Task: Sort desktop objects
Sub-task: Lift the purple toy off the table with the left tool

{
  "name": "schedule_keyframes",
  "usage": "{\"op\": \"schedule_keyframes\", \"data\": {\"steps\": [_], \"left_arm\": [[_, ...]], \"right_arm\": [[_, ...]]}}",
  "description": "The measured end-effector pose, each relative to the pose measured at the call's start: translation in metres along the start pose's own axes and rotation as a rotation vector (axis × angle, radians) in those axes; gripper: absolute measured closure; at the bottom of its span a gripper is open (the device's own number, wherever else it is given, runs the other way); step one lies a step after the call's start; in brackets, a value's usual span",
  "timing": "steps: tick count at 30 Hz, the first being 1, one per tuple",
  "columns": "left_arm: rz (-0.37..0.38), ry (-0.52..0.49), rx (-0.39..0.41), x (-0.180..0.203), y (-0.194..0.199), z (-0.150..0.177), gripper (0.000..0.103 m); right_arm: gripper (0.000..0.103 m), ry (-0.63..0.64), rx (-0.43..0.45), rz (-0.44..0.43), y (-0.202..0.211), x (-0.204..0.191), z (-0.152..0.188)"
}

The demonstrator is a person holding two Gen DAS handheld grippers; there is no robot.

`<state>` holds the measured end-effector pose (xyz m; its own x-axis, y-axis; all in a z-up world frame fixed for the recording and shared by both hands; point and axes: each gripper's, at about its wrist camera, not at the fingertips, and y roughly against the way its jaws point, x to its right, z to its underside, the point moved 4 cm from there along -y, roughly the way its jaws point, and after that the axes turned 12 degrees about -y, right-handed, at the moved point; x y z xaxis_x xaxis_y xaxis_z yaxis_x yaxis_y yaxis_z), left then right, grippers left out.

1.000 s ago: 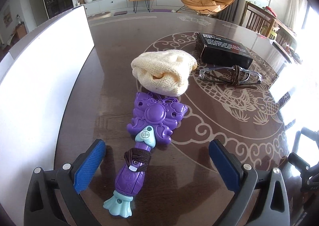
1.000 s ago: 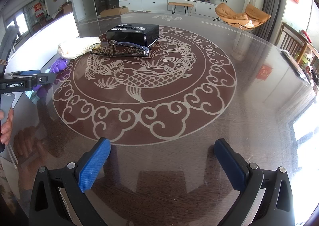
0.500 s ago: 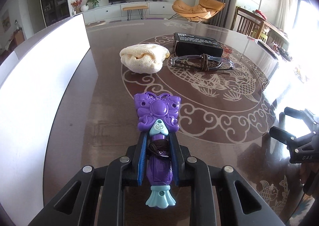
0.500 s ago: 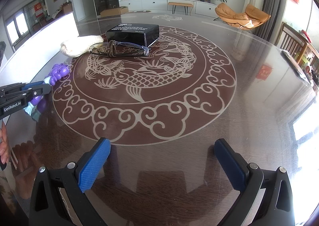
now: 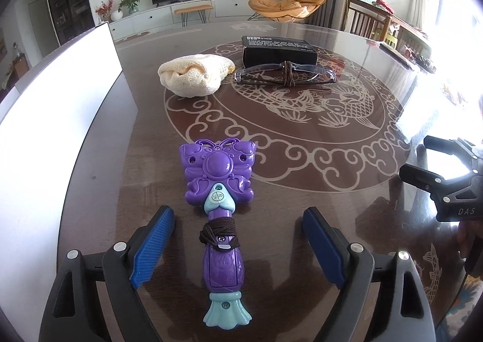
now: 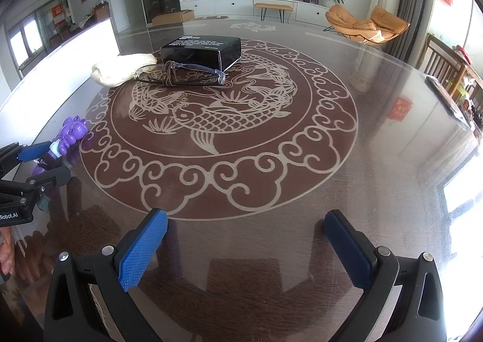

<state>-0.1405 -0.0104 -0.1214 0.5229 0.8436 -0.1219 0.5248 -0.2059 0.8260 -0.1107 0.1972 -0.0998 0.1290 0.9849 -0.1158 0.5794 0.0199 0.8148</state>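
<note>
The purple toy wand (image 5: pixel 219 215) lies on the desk (image 5: pixel 302 197) lengthwise between the left hand-held gripper (image 5: pixel 238 247), whose jaws are opening clear of it, while the right hand-held gripper (image 6: pixel 244 250) stands apart, empty, farther off.

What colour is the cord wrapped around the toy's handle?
Dark brown cord on the purple toy; clearest in the left wrist view.

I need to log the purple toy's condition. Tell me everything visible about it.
The toy looks like glossy purple plastic: a butterfly-shaped head with a round dome, a teal heart piece below it, a purple handle and a flared teal end. Dark brown cord is wound around the handle's neck. It lies flat on the table, head pointing away, outside the round pattern. The left gripper straddles the handle; its fingers are opening and stand clear on both sides, so nothing but the table touches it.
</note>
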Motion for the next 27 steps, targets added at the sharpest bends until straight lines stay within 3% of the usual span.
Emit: {"op": "schedule_keyframes", "data": {"steps": [5,7,27], "left_arm": [[0.002,0.001,0.0,-0.0005,0.0008,0.0015,0.008],[0.004,0.0,-0.013,-0.0001,-0.0009,0.0024,0.0],[0.006,-0.001,-0.01,0.0004,0.0007,0.0036,0.0]], "right_arm": [[0.0,0.0,0.0,0.0,-0.0002,-0.0001,0.0001],[0.0,0.0,0.0,0.0,-0.0002,-0.0001,0.0001],[0.0,0.0,-0.001,0.0,-0.0001,0.0001,0.0]]}}
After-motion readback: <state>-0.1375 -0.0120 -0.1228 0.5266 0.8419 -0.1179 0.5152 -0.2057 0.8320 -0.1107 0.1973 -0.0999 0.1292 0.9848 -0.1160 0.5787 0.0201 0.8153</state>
